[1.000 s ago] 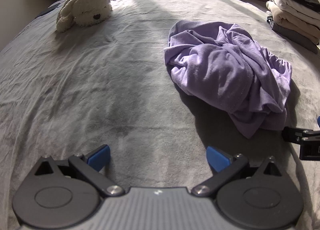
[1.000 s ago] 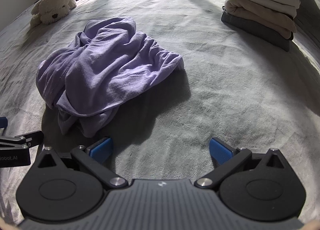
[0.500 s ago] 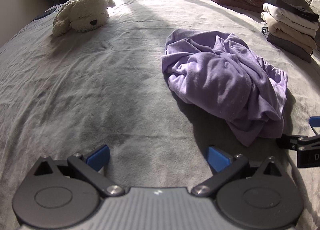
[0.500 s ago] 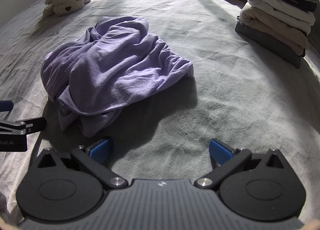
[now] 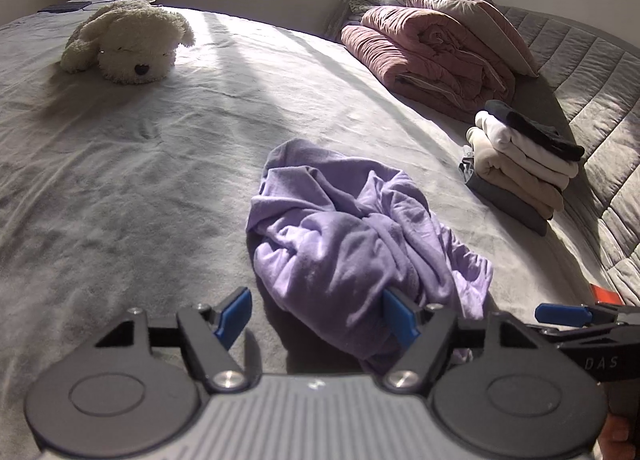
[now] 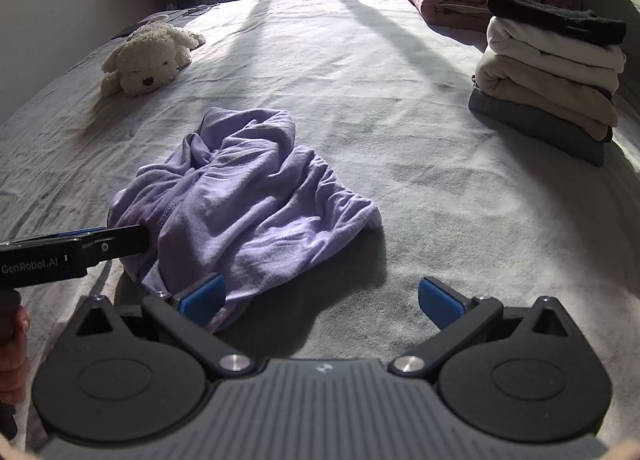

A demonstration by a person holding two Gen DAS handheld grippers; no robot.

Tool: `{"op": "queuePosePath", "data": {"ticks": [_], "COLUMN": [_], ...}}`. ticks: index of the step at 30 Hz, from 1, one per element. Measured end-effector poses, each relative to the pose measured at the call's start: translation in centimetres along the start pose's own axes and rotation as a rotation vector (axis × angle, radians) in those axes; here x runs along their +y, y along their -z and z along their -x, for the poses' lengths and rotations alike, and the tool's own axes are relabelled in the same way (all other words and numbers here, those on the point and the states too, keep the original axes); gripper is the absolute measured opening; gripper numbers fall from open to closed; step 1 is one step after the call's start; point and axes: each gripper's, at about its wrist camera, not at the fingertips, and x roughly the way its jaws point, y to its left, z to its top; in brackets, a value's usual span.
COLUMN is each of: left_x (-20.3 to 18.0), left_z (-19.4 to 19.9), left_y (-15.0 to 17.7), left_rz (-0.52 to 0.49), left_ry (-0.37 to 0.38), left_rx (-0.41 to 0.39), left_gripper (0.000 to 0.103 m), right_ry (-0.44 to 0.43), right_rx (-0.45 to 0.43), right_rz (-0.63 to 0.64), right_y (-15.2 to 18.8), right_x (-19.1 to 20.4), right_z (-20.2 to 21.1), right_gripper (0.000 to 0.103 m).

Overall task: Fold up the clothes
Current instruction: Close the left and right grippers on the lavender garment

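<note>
A crumpled lilac garment (image 5: pixel 352 244) lies in a heap on the grey bed cover (image 5: pixel 120 196); it also shows in the right wrist view (image 6: pixel 244 204). My left gripper (image 5: pixel 316 318) is open, its jaws either side of the heap's near edge, its right pad against the cloth. My right gripper (image 6: pixel 320 300) is open just above the cover, its left pad (image 6: pixel 202 298) touching the heap's near right corner. Each gripper shows in the other's view: the right one (image 5: pixel 576 316) and the left one (image 6: pixel 72 248).
A stack of folded clothes (image 5: pixel 520 176) (image 6: pixel 548 88) stands at the right. A folded pink duvet (image 5: pixel 432 56) and a pillow lie beyond it. A white plush dog (image 5: pixel 128 44) (image 6: pixel 148 60) lies at the far left. A quilted headboard runs along the right.
Both grippers have moved forward and lowered toward the lilac heap, which now reaches between the left gripper's jaws. Both stay open. The garment has not moved.
</note>
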Motion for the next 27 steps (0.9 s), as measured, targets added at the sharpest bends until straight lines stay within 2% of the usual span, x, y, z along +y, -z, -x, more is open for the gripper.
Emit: {"op": "queuePosePath", "data": {"ticks": [1,3,6,9,12,15,18,19,20,27], "left_x": [0.3,0.9,1.2,1.5,1.4,1.1,0.7,0.5,0.4,0.9], "left_z": [-0.1,-0.3,-0.1,0.4,1.2,2.1,3.2,3.6,3.9,6.4], "left_y": [0.0,0.1,0.0,-0.2,-0.4,-0.7,-0.9,-1.0,-1.1,-1.3], "left_rz": [0.017,0.051,0.077,0.095,0.081,0.054,0.021,0.009,-0.001,-0.015], "left_ry": [0.017,0.05,0.058,0.046,0.036,0.018,-0.005,-0.015,-0.026,-0.058], "left_rx": [0.001,0.002,0.002,-0.003,-0.018,-0.052,-0.09,-0.102,-0.108,-0.124], "left_gripper": [0.059,0.038,0.019,0.01,0.005,0.005,0.004,0.004,0.004,0.004], "right_ry": [-0.015,-0.044,-0.08,-0.116,-0.146,-0.171,-0.186,-0.19,-0.194,-0.142], "right_rx": [-0.008,-0.022,-0.037,-0.056,-0.062,-0.05,-0.048,-0.049,-0.051,-0.092], "right_rz": [-0.015,-0.041,-0.063,-0.085,-0.099,-0.098,-0.087,-0.084,-0.082,-0.069], "right_y": [-0.1,-0.2,-0.1,-0.1,0.1,0.3,0.5,0.5,0.5,0.1], "right_x": [0.0,0.0,0.4,0.7,1.0,1.4,1.8,1.8,1.8,1.2], "right_z": [0.0,0.0,-0.6,-1.0,-1.4,-1.8,-2.0,-1.9,-1.9,-0.3], "right_gripper": [0.103,0.101,0.091,0.082,0.075,0.063,0.039,0.021,0.01,0.01]}}
